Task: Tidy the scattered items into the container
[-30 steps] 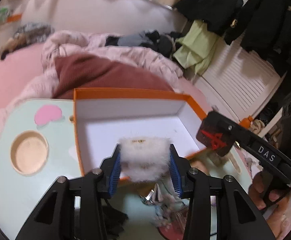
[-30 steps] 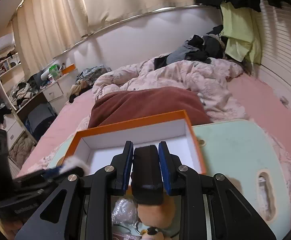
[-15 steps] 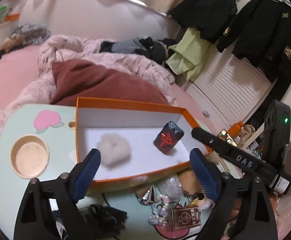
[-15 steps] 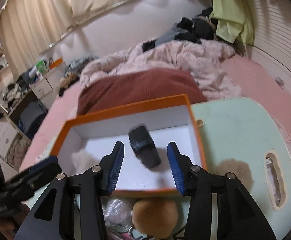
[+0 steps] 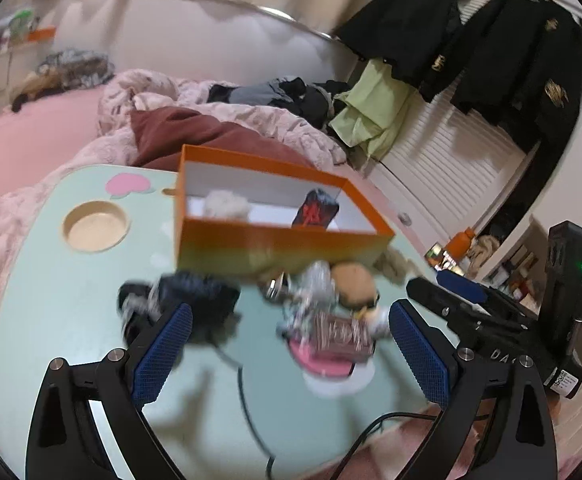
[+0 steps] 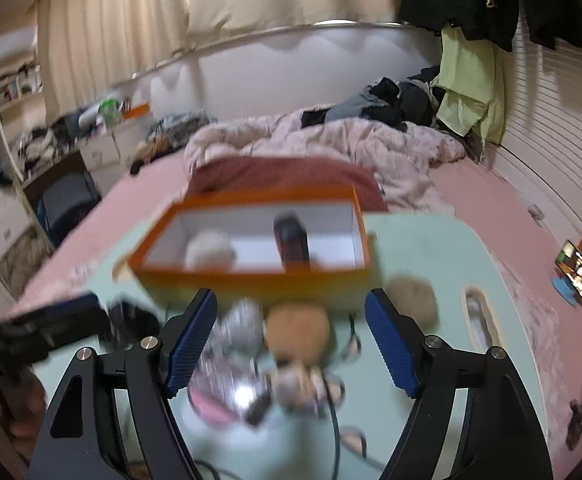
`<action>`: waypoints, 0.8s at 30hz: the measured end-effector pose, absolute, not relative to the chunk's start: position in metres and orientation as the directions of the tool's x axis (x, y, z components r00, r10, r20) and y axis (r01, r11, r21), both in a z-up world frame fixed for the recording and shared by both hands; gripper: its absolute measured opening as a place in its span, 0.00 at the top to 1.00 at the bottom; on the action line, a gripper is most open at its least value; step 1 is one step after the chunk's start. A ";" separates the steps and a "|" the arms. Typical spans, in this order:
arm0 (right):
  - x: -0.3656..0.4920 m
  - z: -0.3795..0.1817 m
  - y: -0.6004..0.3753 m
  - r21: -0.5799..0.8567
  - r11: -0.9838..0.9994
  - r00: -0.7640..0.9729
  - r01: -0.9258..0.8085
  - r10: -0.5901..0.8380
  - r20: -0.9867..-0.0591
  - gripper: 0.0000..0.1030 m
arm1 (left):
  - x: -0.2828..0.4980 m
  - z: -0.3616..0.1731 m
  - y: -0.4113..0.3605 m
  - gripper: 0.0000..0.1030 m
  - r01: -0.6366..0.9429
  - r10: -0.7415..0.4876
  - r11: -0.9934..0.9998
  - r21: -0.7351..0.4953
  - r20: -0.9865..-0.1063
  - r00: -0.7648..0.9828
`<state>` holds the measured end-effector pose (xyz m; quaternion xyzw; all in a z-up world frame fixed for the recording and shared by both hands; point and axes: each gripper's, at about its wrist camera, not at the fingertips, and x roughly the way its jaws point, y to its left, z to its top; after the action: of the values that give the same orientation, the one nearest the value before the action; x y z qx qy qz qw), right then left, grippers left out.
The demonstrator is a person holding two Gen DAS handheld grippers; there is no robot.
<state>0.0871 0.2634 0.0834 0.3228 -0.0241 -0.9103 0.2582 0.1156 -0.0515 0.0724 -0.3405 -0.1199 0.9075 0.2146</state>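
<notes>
An orange box [image 5: 283, 242] with a white inside stands on the mint table [image 5: 71, 320]. It holds a white fluffy pompom [image 5: 227, 205] and a dark case with red marks [image 5: 315, 210]. In the right wrist view the box [image 6: 251, 280] holds the same pompom [image 6: 209, 249] and case [image 6: 293, 240]. My left gripper [image 5: 291, 354] is open and empty above a dark bundle [image 5: 195, 300], a card deck [image 5: 337, 334] and a tan plush [image 5: 353, 282]. My right gripper [image 6: 291, 342] is open and empty over the tan plush [image 6: 297, 328] and a shiny item [image 6: 243, 326]. Both views are blurred.
A black cable [image 5: 247, 400] runs across the table's near side. A round cup recess [image 5: 95, 226] lies at the table's left and a slot handle [image 6: 481, 316] at its right. A maroon pillow [image 5: 195, 136] and pink bedding [image 6: 331, 144] lie behind the box.
Both grippers let go of their items into the box, the pompom from the left and the dark case from the right. Both then opened wider and pulled back over the scattered pile.
</notes>
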 end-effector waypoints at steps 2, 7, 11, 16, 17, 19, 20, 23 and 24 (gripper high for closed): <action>0.098 0.071 0.265 0.188 -0.875 -0.658 0.447 -0.464 -0.594 0.26 | 0.128 0.069 -0.051 0.04 -0.307 0.439 -0.897 -0.318 -0.566 -0.697; 0.112 0.047 0.271 0.165 -0.894 -0.659 0.416 -0.422 -0.623 0.26 | 0.141 0.052 -0.045 0.04 -0.296 0.401 -0.916 -0.271 -0.597 -0.695; 0.110 0.033 0.271 0.171 -0.896 -0.616 0.410 -0.410 -0.673 0.26 | 0.133 0.032 -0.041 0.04 -0.268 0.374 -0.927 -0.261 -0.663 -0.649; 0.102 0.016 0.270 0.184 -0.910 -0.557 0.372 -0.377 -0.740 0.18 | 0.130 0.021 -0.040 0.03 -0.266 0.385 -0.923 -0.278 -0.688 -0.615; 0.101 0.016 0.270 0.171 -0.916 -0.560 0.362 -0.360 -0.746 0.14 | 0.131 0.020 -0.039 0.02 -0.270 0.383 -0.924 -0.272 -0.687 -0.618; 0.100 0.017 0.268 0.146 -0.922 -0.558 0.359 -0.337 -0.758 0.08 | 0.132 0.019 -0.033 0.01 -0.291 0.365 -0.929 -0.229 -0.696 -0.618; 0.099 0.016 0.264 0.123 -0.921 -0.552 0.371 -0.325 -0.768 0.00 | 0.132 0.017 -0.028 0.01 -0.299 0.337 -0.937 -0.184 -0.708 -0.620; 0.098 0.018 0.262 0.118 -0.911 -0.546 0.396 -0.337 -0.767 0.00 | 0.134 0.010 -0.005 0.00 -0.320 0.202 -0.947 0.020 -0.736 -0.646; 0.098 0.018 0.262 0.119 -0.911 -0.546 0.396 -0.337 -0.767 0.00 | 0.134 0.011 -0.004 0.00 -0.338 0.224 -0.941 0.005 -0.739 -0.635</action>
<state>0.0979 0.2624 0.0177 0.4285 0.0342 -0.8785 0.2086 0.1344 -0.0038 0.0115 -0.3976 0.0715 0.9014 0.1561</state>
